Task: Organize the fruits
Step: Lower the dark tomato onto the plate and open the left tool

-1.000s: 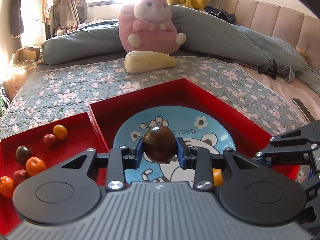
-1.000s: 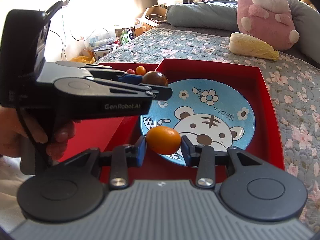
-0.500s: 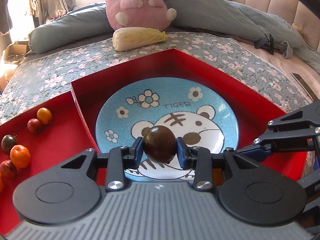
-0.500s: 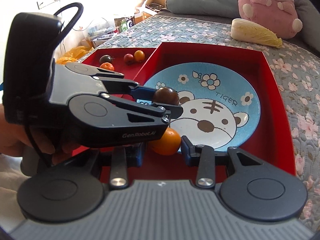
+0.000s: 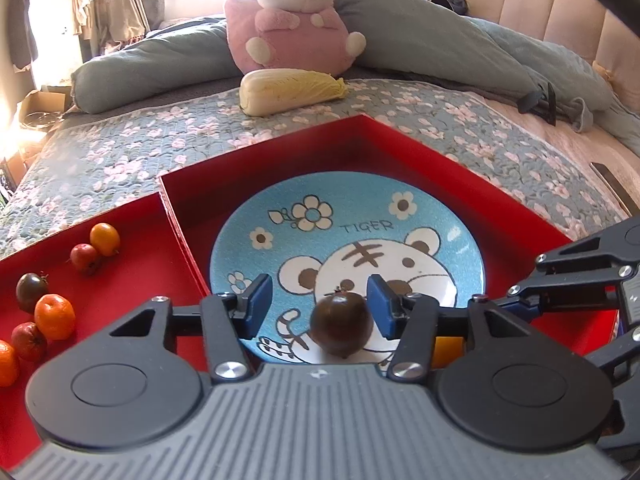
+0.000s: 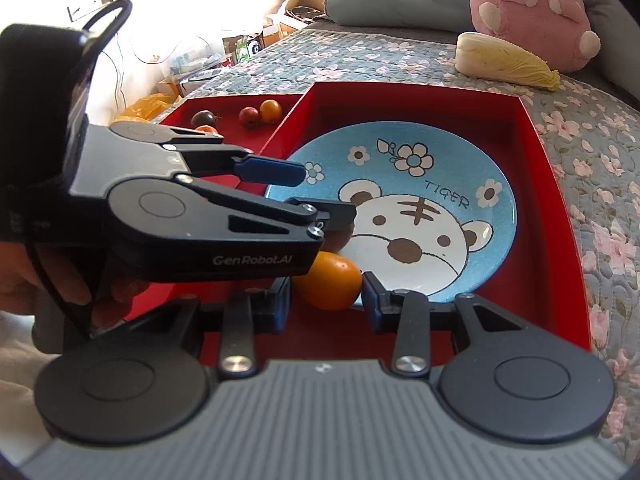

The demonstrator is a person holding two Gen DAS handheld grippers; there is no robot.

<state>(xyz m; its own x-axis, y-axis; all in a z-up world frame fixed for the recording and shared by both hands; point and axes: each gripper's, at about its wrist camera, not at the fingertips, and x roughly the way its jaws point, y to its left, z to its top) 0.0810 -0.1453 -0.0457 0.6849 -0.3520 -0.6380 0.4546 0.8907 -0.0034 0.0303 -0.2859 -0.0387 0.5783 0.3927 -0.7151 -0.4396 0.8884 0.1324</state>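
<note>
A blue tiger plate (image 5: 440, 216) (image 6: 472, 164) lies in the larger red tray (image 5: 360, 136) (image 6: 540, 208). My left gripper (image 5: 319, 308) is open; the dark brown tomato (image 5: 341, 325) rests on the plate's near edge between its blue pads, closer to the right one. In the right wrist view the left gripper (image 6: 308, 196) crosses from the left and hides most of that tomato. My right gripper (image 6: 326, 300) is shut on an orange tomato (image 6: 330, 280) at the plate's near rim; a sliver of it shows in the left wrist view (image 5: 448, 350).
A second red tray (image 5: 132, 264) (image 6: 236, 120) on the left holds several small red, orange and dark tomatoes. A napa cabbage (image 5: 292, 90) (image 6: 504, 60), a pink plush toy (image 5: 292, 20) and grey pillows lie beyond on the floral quilt.
My left gripper has opened and let go of the dark tomato, which now sits on the plate. The right gripper still holds the orange tomato and has hardly moved.
</note>
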